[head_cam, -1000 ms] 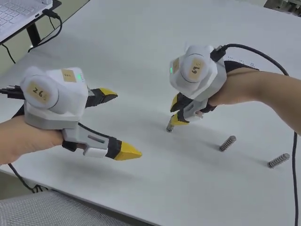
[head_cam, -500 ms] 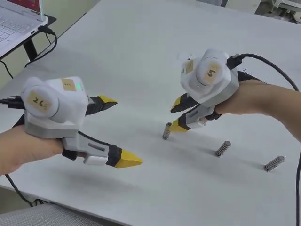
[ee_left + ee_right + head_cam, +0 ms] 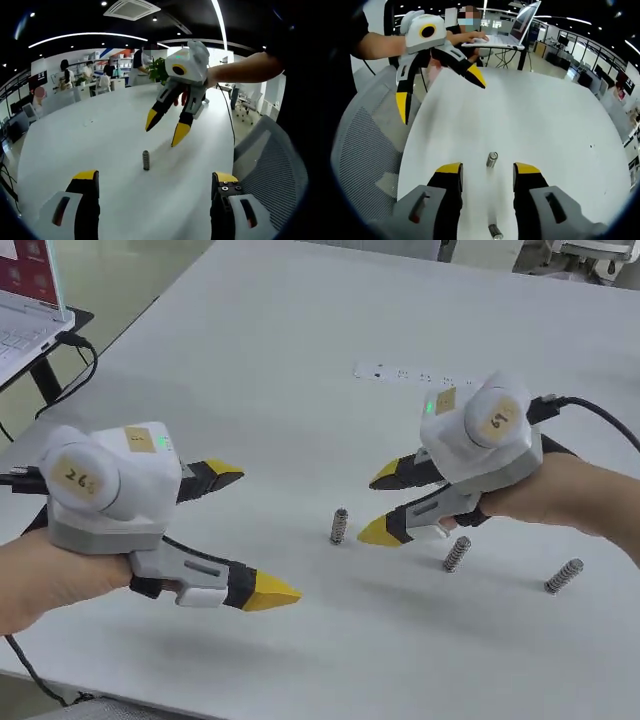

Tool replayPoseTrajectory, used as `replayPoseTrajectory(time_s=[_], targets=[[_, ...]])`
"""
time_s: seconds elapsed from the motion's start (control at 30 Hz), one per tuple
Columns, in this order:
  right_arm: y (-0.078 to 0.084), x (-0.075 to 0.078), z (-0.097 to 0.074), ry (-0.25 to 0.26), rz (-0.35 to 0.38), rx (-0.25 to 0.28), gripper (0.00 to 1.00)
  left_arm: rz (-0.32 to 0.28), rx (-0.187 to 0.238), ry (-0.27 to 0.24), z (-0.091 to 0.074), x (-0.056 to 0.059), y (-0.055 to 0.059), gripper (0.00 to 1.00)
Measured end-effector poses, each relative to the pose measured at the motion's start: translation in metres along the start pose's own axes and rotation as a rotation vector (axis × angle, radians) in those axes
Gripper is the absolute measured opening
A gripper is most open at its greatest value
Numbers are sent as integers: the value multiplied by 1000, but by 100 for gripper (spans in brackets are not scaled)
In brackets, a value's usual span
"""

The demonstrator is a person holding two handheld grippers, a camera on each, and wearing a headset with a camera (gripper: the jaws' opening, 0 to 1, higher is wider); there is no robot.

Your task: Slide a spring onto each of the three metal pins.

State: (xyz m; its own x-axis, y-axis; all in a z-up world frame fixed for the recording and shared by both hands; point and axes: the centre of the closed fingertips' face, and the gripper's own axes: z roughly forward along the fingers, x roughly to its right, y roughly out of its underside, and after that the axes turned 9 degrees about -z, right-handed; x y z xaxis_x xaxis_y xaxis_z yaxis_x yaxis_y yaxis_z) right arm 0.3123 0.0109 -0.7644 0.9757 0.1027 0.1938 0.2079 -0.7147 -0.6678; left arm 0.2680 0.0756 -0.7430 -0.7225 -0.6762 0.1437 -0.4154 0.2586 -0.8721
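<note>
a white table (image 3: 250, 360) bears three springs (image 3: 457, 554) and a power strip (image 3: 410, 373).

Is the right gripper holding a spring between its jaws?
No, the right gripper has its jaws apart, and the nearest spring stands free on the table, touching neither.

white table (image 3: 250, 330), laptop (image 3: 30, 280), power strip (image 3: 410, 373), mesh chair (image 3: 270, 160)

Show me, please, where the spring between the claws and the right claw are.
spring between the claws (image 3: 339, 526), head view, its middle coils.
right claw (image 3: 369, 508), head view, midway between its yellow tips.
</note>
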Motion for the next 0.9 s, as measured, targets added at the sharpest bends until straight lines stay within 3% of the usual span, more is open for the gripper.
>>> replayPoseTrajectory(time_s=[0.2,0.33,0.47,0.6,0.7,0.9], targets=[[-2,-6,-12,60,44,85,46,-4,-8,2,2,1,-1,90],[0,-7,-29,126,111,156,46,-13,5,3,3,3,-5,90],[6,-12,-44,159,147,196,52,-11,10,7,6,6,-9,90],[18,-16,-61,199,178,219,55,-11,20,20,8,11,-13,91],[29,-15,-76,259,213,239,61,-13,26,21,9,13,-15,92],[56,-26,-107,335,279,241,70,-10,36,6,7,15,-18,92]])
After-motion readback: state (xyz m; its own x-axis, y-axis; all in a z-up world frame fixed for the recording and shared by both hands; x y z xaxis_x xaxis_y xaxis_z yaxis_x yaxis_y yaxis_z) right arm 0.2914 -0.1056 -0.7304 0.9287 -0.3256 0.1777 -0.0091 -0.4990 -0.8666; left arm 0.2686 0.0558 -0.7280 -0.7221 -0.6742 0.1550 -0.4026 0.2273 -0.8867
